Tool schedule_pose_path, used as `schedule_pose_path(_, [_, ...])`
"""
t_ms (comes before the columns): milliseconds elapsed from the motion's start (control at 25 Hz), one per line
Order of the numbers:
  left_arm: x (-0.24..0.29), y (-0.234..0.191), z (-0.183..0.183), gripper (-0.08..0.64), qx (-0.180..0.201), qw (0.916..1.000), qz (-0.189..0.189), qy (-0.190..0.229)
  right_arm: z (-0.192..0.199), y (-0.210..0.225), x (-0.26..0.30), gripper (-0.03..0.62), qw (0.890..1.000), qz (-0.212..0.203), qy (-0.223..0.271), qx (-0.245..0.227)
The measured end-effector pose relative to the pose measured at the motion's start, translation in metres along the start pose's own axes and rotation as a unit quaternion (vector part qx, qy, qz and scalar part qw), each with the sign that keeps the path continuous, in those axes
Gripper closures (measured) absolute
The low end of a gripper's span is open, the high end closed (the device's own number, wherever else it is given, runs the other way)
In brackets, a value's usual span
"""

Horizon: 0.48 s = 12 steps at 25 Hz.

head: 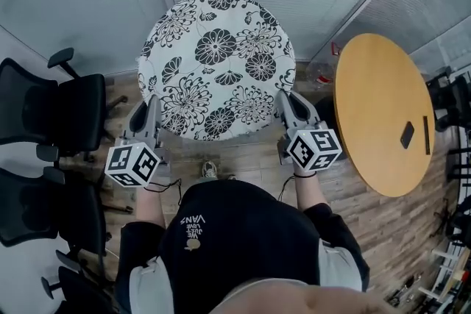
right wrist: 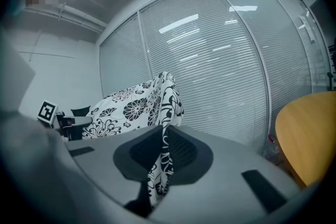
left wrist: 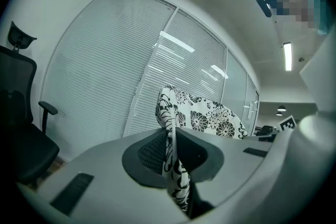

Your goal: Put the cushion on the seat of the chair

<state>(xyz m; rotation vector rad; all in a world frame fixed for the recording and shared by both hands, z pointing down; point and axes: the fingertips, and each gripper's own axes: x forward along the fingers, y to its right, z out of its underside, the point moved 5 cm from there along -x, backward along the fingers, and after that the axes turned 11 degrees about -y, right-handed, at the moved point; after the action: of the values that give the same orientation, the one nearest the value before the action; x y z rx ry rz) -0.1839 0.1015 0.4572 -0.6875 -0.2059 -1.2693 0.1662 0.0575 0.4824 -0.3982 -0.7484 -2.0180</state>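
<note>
Left gripper (head: 151, 112) is closed down on the left rim of the round floral cushion (head: 217, 59), with the fabric pinched flat between its pads. Right gripper (head: 284, 105) is clamped the same way on the opposite rim. The cushion hangs spread out between and ahead of both tools. I judge the step in hand to be the carry, since no seat lies under the cushion. Black office chairs (head: 62, 114) stand outboard of the left gripper, and a round wooden table (head: 383, 114) stands beyond the right one. The next move calls for swinging both grippers together toward a chair, then lowering the cushion flat onto the seat before I release.
</note>
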Motion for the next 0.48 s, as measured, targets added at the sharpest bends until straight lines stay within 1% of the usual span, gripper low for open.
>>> schedule_pose_path(480, [0.0033,-0.0098,0.0011,0.518,0.006,0.9995,0.031,0.004,0.0044,-0.0087,-0.0077,0.558,0.999,0.033,0.016,-0.001])
